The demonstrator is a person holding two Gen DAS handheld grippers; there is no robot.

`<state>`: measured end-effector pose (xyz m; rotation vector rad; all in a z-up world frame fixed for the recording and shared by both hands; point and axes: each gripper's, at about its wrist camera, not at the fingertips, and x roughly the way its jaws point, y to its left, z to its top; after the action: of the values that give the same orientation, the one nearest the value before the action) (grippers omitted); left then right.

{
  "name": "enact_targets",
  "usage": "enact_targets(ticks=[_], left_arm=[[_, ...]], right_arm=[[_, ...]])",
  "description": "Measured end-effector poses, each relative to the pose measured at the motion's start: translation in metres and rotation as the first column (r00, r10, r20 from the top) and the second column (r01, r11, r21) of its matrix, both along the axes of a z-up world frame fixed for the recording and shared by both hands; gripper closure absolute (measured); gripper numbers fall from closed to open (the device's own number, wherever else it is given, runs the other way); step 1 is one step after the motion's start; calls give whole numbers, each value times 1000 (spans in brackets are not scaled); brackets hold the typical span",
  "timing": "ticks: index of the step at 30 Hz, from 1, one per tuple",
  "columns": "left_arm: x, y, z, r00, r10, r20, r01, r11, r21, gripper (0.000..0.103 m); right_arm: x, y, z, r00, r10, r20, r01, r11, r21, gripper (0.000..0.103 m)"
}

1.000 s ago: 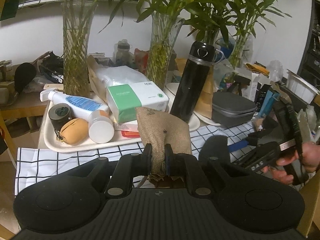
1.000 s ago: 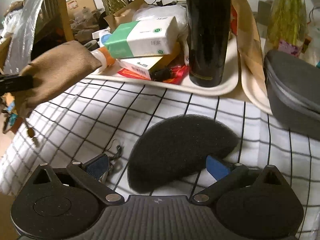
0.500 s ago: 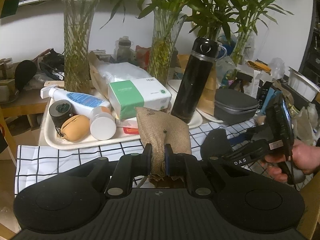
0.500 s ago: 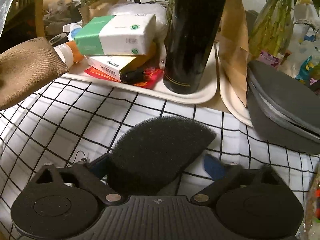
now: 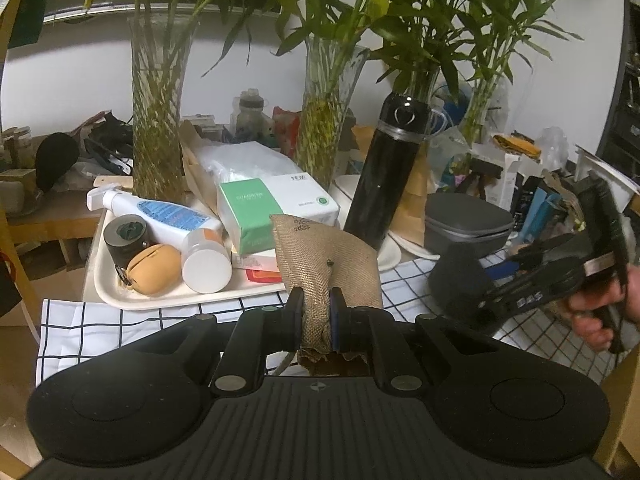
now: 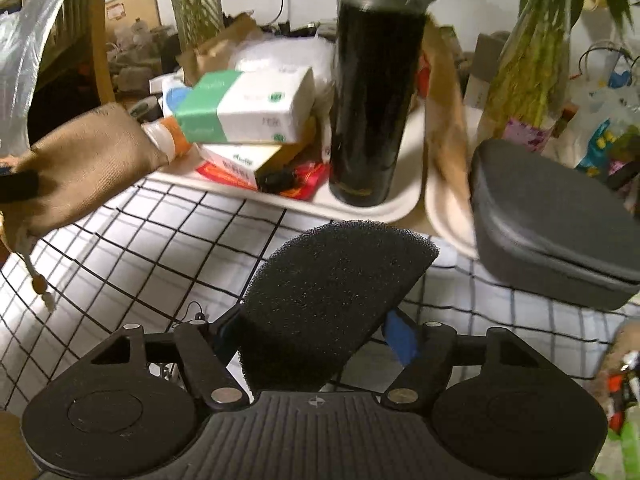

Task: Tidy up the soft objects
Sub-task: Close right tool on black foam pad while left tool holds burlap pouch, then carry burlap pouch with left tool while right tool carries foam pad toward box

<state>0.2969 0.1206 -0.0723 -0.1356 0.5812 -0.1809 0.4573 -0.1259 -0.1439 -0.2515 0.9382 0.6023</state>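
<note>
My left gripper (image 5: pixel 316 312) is shut on a tan burlap pouch (image 5: pixel 324 264) and holds it above the checked cloth (image 5: pixel 120 328). The pouch also shows at the left of the right wrist view (image 6: pixel 88 176). My right gripper (image 6: pixel 316 332) is shut on a dark grey half-round foam sponge (image 6: pixel 332 292) and holds it lifted off the cloth (image 6: pixel 168 248). In the left wrist view the right gripper (image 5: pixel 496 276) and the sponge (image 5: pixel 460 280) are at the right, hand behind them.
A cream tray (image 5: pixel 120 296) holds a spray bottle (image 5: pixel 160 216), a tape roll (image 5: pixel 124 236), a tan round pouch (image 5: pixel 154 268), a green-white tissue box (image 5: pixel 272 208) and a black flask (image 5: pixel 384 176). A grey hard case (image 5: pixel 468 220) sits to the right. Glass vases with bamboo (image 5: pixel 160 120) stand behind.
My right gripper closed on the sponge and lifted it off the cloth, tilting it upward. My left gripper kept holding the burlap pouch in about the same place.
</note>
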Motion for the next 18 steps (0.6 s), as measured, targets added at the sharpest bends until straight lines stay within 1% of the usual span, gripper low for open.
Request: enact_targets(ticks=[5, 9, 13, 16, 18], left_arm=[[-11, 1, 7, 999, 27, 23, -27, 1000, -12, 90], [-17, 4, 9, 998, 55, 33, -54, 998, -36, 90], [-21, 5, 8, 996, 83, 33, -81, 996, -33, 90], [-27, 5, 15, 993, 108, 37, -107, 994, -25, 90], [-36, 4, 23, 992, 118, 51, -117, 993, -35, 90]], right_arm=[[-9, -24, 32, 998, -37, 45, 35, 998, 47, 28], [-23, -44, 57, 995, -78, 68, 70, 992, 108, 28], [-43, -57, 77, 993, -67, 98, 52, 987, 152, 28], [-57, -70, 90, 992, -81, 100, 59, 976, 207, 28], [-68, -79, 98, 990, -105, 93, 78, 965, 252, 28]])
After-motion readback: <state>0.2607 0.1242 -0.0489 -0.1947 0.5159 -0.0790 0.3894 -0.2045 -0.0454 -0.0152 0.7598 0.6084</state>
